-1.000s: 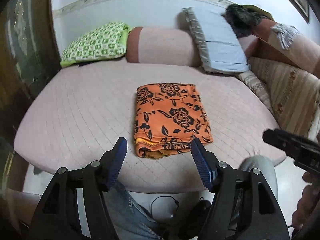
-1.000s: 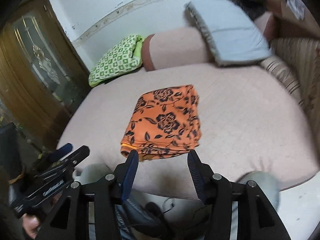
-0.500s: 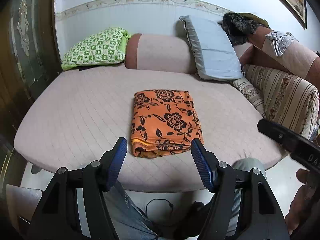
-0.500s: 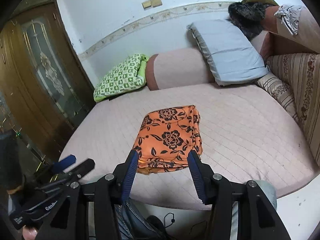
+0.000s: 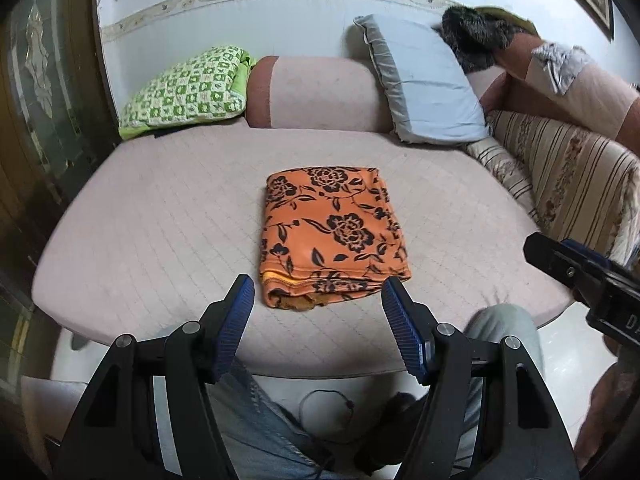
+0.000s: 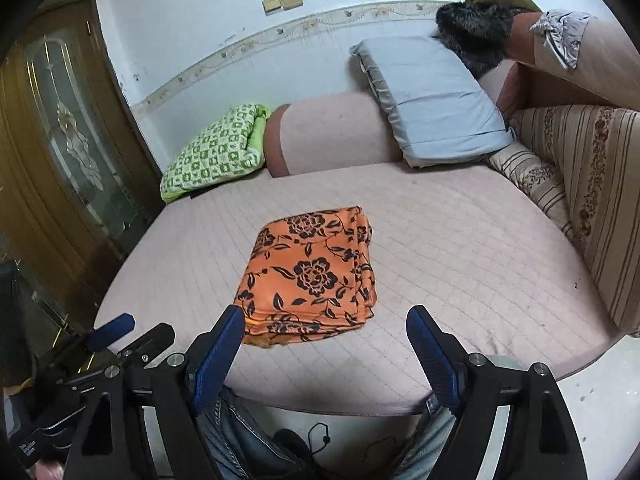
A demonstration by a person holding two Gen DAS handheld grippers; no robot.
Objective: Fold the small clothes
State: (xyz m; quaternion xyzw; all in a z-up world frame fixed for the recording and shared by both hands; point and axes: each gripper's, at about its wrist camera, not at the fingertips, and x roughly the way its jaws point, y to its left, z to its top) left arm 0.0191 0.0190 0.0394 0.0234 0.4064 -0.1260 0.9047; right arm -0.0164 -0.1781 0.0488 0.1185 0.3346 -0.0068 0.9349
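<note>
An orange cloth with black flowers [image 5: 332, 232] lies folded into a neat rectangle in the middle of the pink quilted bed [image 5: 160, 220]. It also shows in the right wrist view [image 6: 310, 276]. My left gripper [image 5: 318, 304] is open and empty, held back from the cloth's near edge over the bed's front rim. My right gripper [image 6: 326, 340] is open and empty, also short of the cloth's near edge. The right gripper's body shows at the right of the left wrist view [image 5: 588, 276]. The left gripper's body shows at the lower left of the right wrist view [image 6: 100, 360].
A green checked cushion [image 5: 188, 88], a pink bolster [image 5: 320, 92] and a grey pillow [image 5: 428, 88] line the bed's far side. A striped sofa back [image 5: 572, 176] runs along the right. A wooden glass-panel door [image 6: 52, 152] stands at the left. My jeans-clad knees [image 5: 256, 432] are below.
Both grippers have drawn back and risen away from the folded cloth, which lies still. The right gripper's jaws have opened wider.
</note>
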